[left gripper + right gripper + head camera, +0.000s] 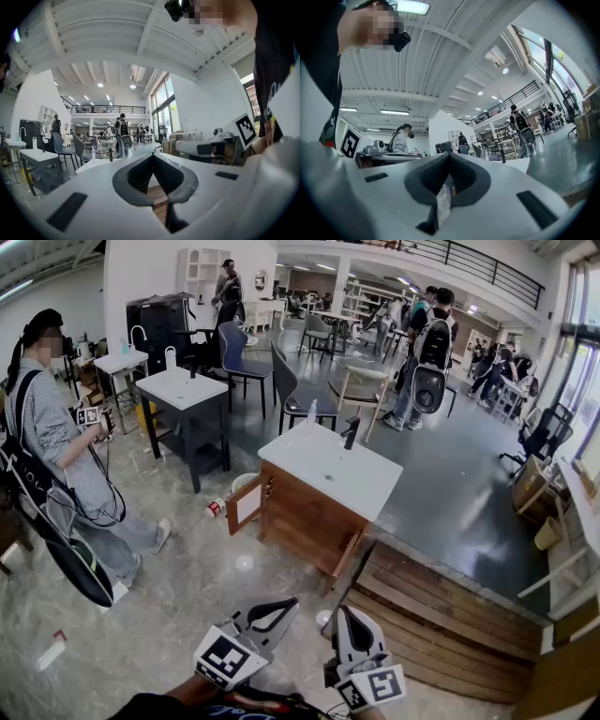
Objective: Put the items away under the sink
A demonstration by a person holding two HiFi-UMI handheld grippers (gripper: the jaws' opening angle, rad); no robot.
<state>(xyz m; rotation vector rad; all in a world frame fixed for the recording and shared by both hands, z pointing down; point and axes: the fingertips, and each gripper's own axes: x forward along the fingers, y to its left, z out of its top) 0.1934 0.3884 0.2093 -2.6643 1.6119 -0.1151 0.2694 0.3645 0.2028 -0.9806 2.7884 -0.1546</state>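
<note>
Grippers first: your left gripper (153, 155) was closed, its dark ribbed pads meeting at the tips around an empty teardrop-shaped gap. Your right gripper (449, 154) was closed the same way; a pale translucent patch showed in the slot behind its tips, too unclear to name. Both white, smooth shells pointed about level. Well ahead of them stood the sink cabinet (309, 521), a boxy brown wooden unit under a flat white countertop (361, 486) with a black faucet (351, 434). Its small door (246, 504) hung open on the side ahead of your left gripper. A slim clear bottle (312, 412) stood on the countertop's far edge, and a small red-and-white cylinder (216, 507) lay on the glossy grey floor (187, 587) just beside the door.
</note>
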